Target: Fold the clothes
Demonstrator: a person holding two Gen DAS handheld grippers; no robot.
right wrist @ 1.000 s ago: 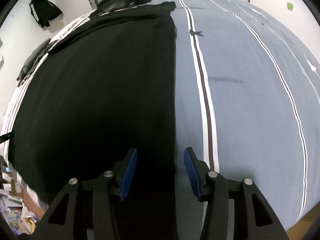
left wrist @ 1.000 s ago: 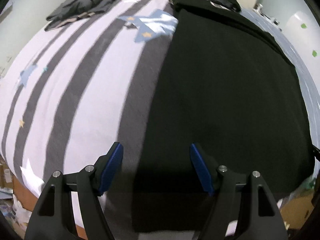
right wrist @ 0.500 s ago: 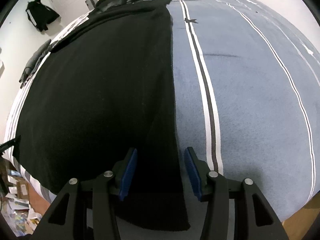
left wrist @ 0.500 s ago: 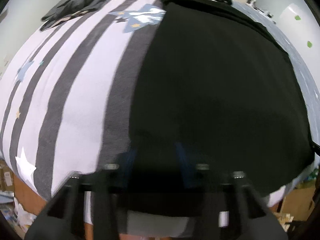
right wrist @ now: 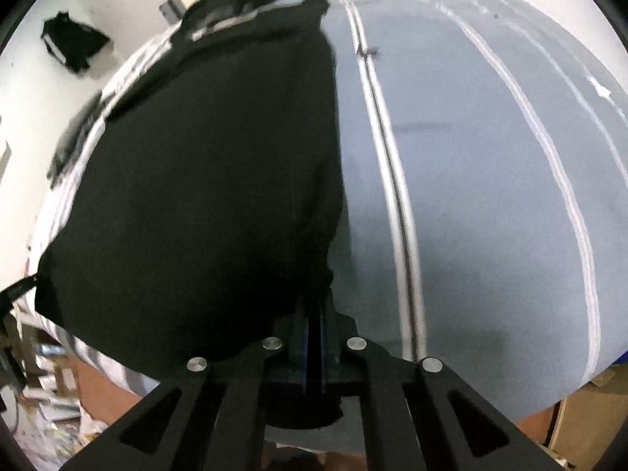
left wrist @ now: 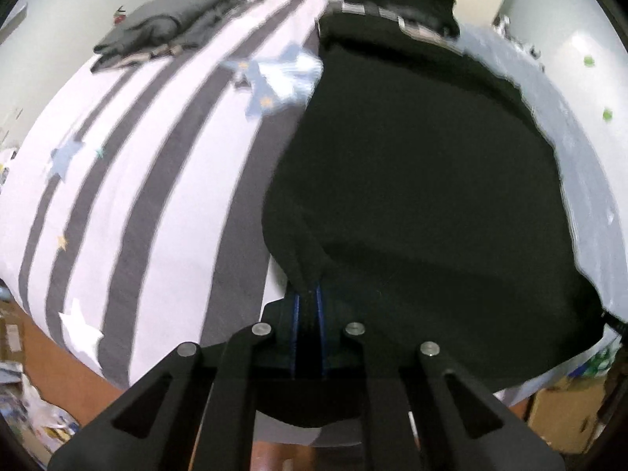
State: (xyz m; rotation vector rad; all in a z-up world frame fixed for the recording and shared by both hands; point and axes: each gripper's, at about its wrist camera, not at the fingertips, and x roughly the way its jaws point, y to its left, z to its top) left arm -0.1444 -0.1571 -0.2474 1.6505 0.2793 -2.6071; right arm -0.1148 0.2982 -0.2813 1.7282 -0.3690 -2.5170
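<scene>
A second earlier both claws had stood wide apart above the black garment's near hem. Now the left claw (left wrist: 308, 298) was clenched on the near left corner of the black garment (left wrist: 412, 180), its blue pads pinching a gathered ridge of cloth. The right claw (right wrist: 314, 314) had likewise clamped the near right corner. Both corners had lifted off the bed (right wrist: 490, 196), so the hem bunched and pulled upward while the rest of the garment stayed spread across the mattress. The folded grey clothes (left wrist: 165, 31) remained at the far left corner.
</scene>
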